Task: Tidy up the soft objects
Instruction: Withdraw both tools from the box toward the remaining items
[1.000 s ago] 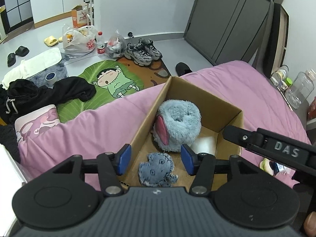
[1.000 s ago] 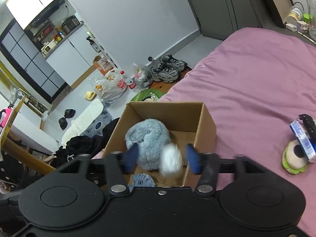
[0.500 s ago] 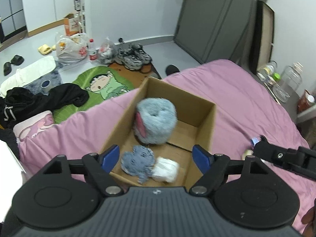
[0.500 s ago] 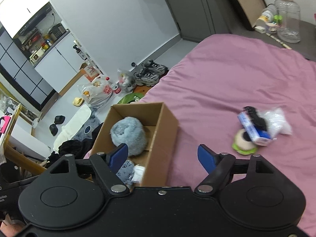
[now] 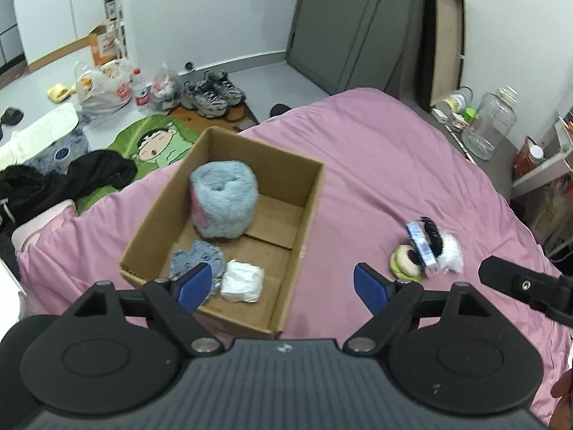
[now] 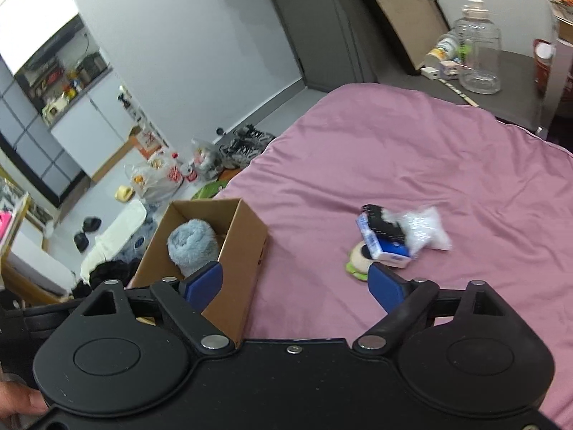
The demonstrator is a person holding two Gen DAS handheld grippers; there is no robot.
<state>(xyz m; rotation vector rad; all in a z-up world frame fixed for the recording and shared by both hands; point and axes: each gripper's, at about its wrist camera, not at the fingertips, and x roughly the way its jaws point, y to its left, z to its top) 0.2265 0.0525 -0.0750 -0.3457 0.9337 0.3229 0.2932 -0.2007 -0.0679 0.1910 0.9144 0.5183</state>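
Note:
A cardboard box [image 5: 308, 215] lies on the pink bed [image 5: 376, 165]. It holds a fluffy blue roll [image 5: 224, 204], a small blue plush [image 5: 195, 263] and a white soft bundle [image 5: 241, 281]. My left gripper [image 5: 283, 285] is open and empty, above the box's near right corner. To the right on the bed lie a green-white plush [image 5: 404, 263], a blue-white packet [image 5: 420, 245], a black item [image 5: 431, 231] and a clear bag [image 5: 449, 254]. My right gripper [image 6: 295, 283] is open and empty, between the box [image 6: 243, 247] and that pile [image 6: 388, 240].
The bed's left edge drops to a floor with a green cartoon mat [image 5: 154, 143], black clothes [image 5: 53, 182], shoes [image 5: 211, 95] and bags [image 5: 104, 89]. A clear jar [image 5: 489, 123] and small bottles stand by the bed's far right. The right gripper's arm [image 5: 526, 283] shows at right.
The right gripper has let go of the white bundle, which now lies in the box, and swung right toward the pile. Both grippers have opened wider and pulled back from the box.

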